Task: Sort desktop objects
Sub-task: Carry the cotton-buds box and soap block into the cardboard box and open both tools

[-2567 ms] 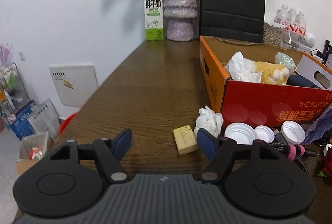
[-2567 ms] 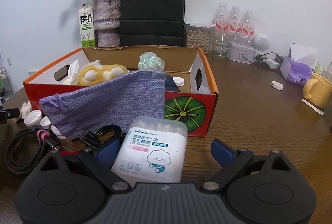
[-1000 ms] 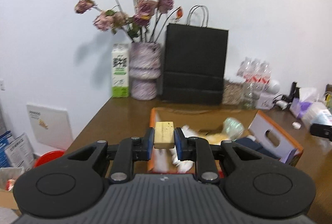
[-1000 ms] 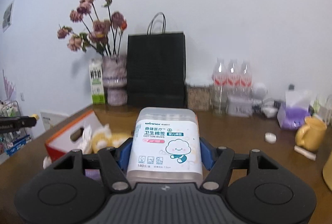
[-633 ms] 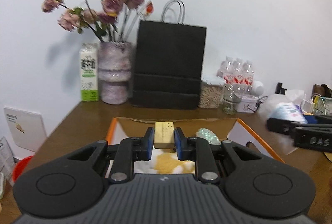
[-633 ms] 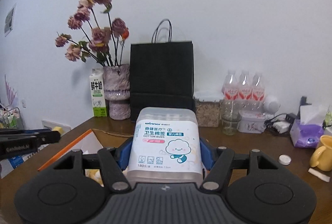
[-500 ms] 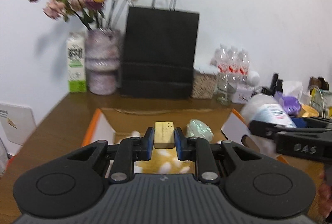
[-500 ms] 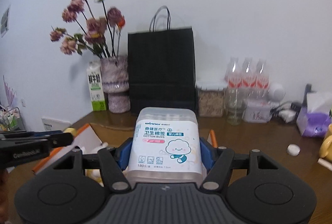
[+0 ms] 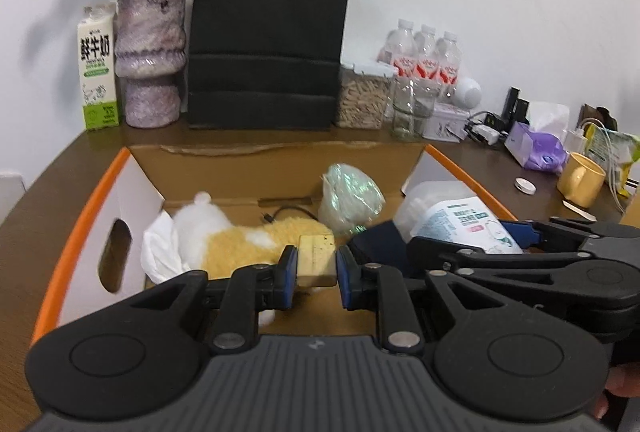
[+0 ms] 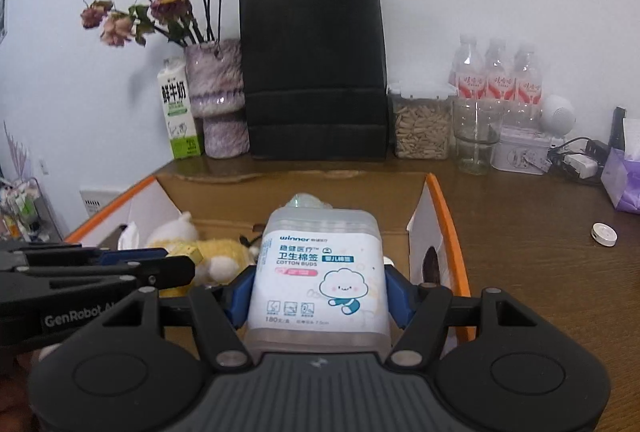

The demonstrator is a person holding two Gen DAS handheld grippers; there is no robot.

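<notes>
Two hand-held grippers are hovering side by side over an orange-rimmed cardboard box [image 9: 84,228], each carrying an item to be sorted. Nearest the box's front wall, the left gripper [image 9: 317,268] is clamping a small yellowish block [image 9: 317,259], its blue pads [image 9: 289,272] pressing on either side. Just right of it, still above the box, the right gripper [image 10: 318,290] is pinching a clear tub of cotton buds [image 10: 320,276] across its width.

The two tools are crowding each other above the same opening, and a bump between them is looking like the main risk: a knock could be jarring the smooth-sided tub loose or twisting the block out of its narrow hold. A release from this height could also be sending the block bouncing off the yellow-and-white plush toy [image 9: 248,240] lying on the box floor, or the tub rolling against the crinkled iridescent plastic bundle [image 9: 348,199] towards the box's far wall.

The block is looking scuffed, with dark specks at one corner. The tub is translucent with rounded corners, its white label showing a cartoon cloud. Behind the box, a black paper bag [image 9: 268,35] is standing against the wall.
</notes>
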